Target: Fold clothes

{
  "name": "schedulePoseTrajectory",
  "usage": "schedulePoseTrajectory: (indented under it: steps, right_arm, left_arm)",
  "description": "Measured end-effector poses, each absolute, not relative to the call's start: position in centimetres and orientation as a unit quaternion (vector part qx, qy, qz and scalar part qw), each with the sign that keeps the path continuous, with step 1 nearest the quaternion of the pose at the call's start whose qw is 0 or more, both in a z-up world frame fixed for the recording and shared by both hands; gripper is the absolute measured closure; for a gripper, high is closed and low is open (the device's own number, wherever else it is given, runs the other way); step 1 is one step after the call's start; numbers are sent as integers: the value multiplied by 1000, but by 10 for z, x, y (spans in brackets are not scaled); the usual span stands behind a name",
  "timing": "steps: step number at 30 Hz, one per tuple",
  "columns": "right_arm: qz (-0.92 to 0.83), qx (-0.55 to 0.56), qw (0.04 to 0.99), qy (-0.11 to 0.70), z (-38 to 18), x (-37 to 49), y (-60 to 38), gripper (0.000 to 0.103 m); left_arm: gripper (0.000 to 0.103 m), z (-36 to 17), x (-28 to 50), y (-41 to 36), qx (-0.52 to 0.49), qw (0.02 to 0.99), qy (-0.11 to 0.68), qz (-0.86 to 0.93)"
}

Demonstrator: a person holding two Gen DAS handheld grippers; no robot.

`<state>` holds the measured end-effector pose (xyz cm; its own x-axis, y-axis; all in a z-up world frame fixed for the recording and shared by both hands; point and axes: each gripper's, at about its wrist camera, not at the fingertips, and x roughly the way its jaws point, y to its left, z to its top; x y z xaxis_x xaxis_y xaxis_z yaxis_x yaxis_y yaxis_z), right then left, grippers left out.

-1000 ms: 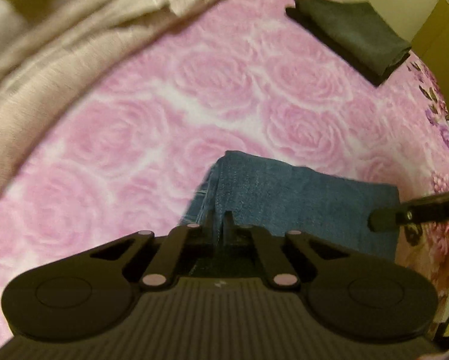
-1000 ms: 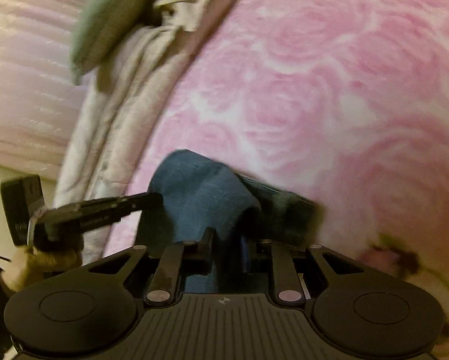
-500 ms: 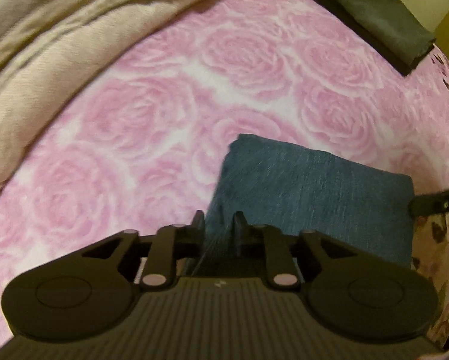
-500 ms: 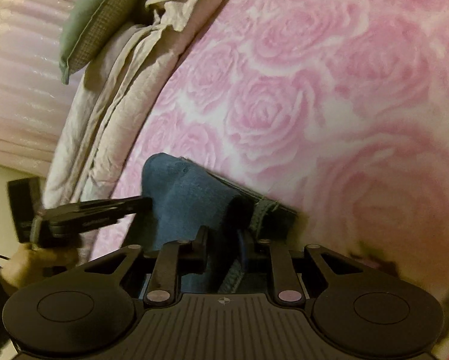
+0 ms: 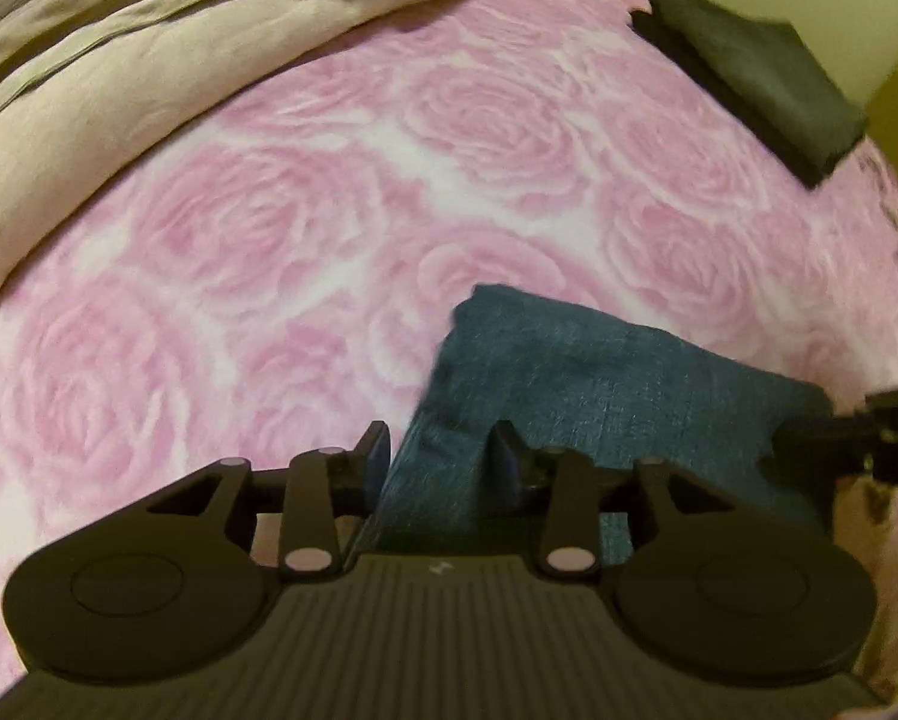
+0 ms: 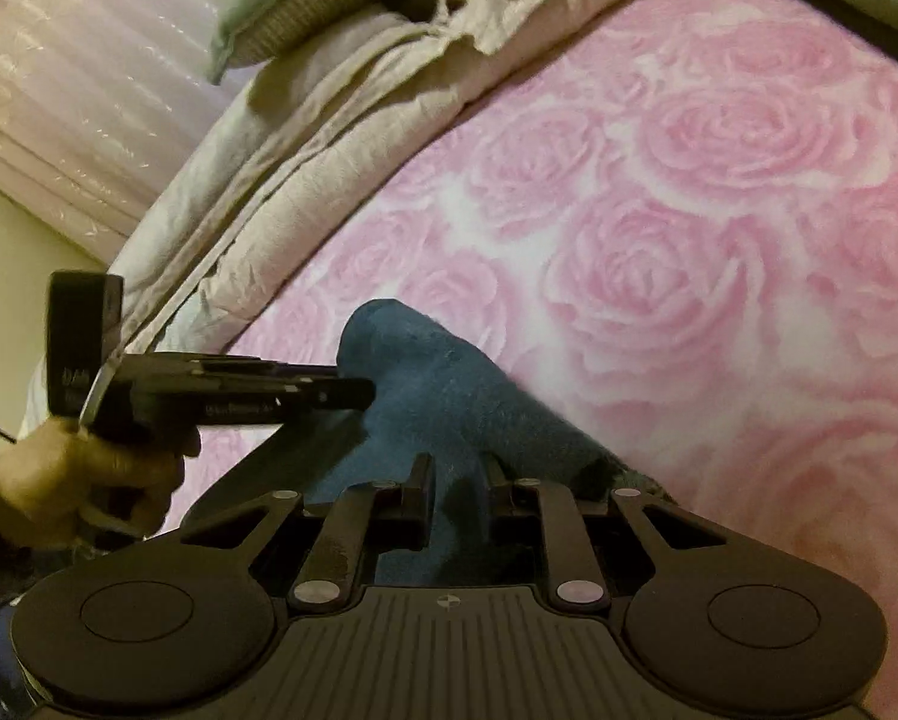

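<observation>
Left wrist view, one folded pair of jeans [image 5: 599, 396] on your pink rose bedspread [image 5: 269, 252], its edge between your left gripper's [image 5: 440, 450] parted fingers, right gripper [image 6: 456, 474] likewise spread around denim, one dark folded garment [image 5: 755, 72] well apart.

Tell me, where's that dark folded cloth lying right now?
The dark folded cloth lies at the far right corner of the pink rose bedspread in the left wrist view, well beyond the folded jeans.
</observation>
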<state>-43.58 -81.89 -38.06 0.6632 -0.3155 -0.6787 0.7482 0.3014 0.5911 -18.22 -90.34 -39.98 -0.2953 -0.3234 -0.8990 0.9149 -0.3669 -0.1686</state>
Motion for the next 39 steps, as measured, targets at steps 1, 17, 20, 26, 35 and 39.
schedulePoseTrajectory:
  steps: [1,17,20,26,35,39]
  right_arm:
    - [-345,481,774,225,-375,-438,-809,66]
    - [-292,652,654,251,-400,-403,-637,18]
    - [-302,657,649,236,-404,-397,-628,18]
    - [-329,674,632,197,-411,-393,-605,18]
    - [-335,757,558,50,-430,-389,-567,18]
    - [-354,777,520,-19,-444,-390,-579,21]
  left_arm:
    - [72,-394,-177,-899,416,434,356,-715]
    - [72,-334,-58,-730,449,479,340,-673]
    - [72,-336,-60,-711,450,464,341,-683]
    - [72,-341,-77,-685,484,415,284,-716]
    - [68,-337,-84,-676,504,388,228,-737]
    - [68,-329,-85,-676,506,399,226,-731]
